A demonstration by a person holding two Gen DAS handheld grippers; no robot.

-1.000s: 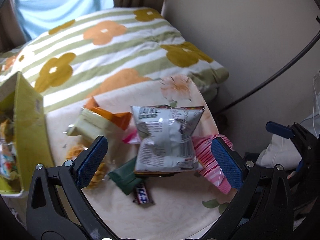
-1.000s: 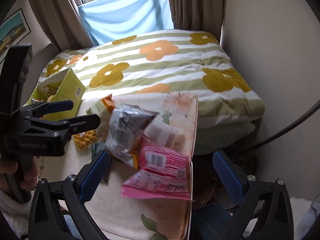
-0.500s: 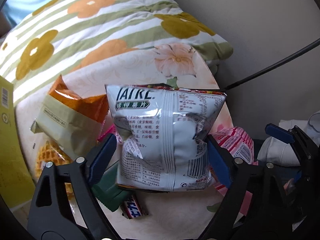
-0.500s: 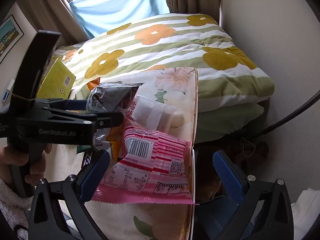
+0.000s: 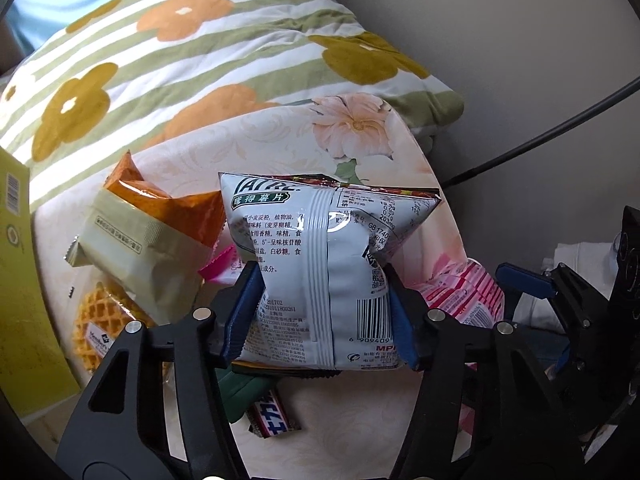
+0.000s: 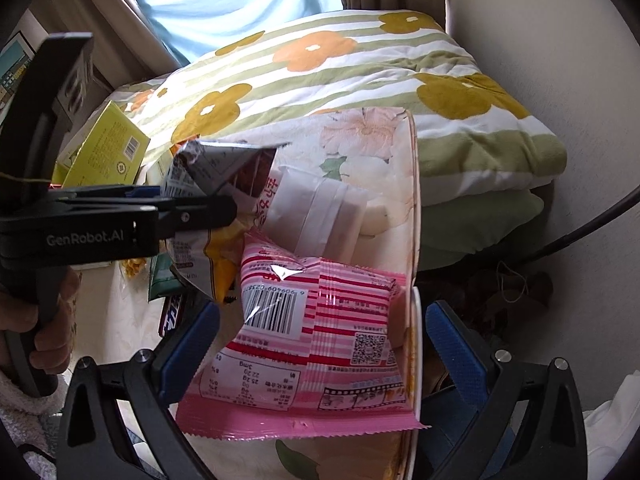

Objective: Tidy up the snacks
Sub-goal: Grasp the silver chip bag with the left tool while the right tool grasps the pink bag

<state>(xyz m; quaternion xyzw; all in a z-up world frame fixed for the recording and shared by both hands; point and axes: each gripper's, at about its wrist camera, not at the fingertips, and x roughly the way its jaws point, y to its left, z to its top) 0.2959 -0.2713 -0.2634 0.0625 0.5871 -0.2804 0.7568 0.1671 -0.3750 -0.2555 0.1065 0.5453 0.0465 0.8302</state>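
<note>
Your left hand-held gripper (image 5: 324, 312) has just been closing, and its blue pads now press in on both sides of the silver-white chip bag (image 5: 320, 264), pinching its lower half so the foil bulges above the fingers. From the right wrist view the same gripper reaches in from the left, with your hand (image 6: 48, 332) around its handle, and the bag's crumpled top stands above its black fingers.

Your right hand-held gripper (image 6: 320, 344) stands released, jaws wide. The pink striped snack pack (image 6: 316, 344) lies between its pads; the left pad is just beside the pack's edge, though whether it touches cannot be told, and the right pad is clear of it.

Around the chip bag, on the cream floral tabletop (image 5: 280, 140), lie an orange packet (image 5: 168, 204), a pale green packet (image 5: 136, 256) overlapping it, a waffle in clear wrap (image 5: 100, 320), a dark green packet (image 5: 236, 392) and a small candy bar (image 5: 272, 420) under the bag's near edge. A white packet (image 6: 320, 208) rests just beyond the pink pack.

A yellow-green box (image 5: 24, 280) stands at the left. Behind everything, a folded quilt (image 5: 200, 48) with green stripes and orange and mustard flowers.
</note>
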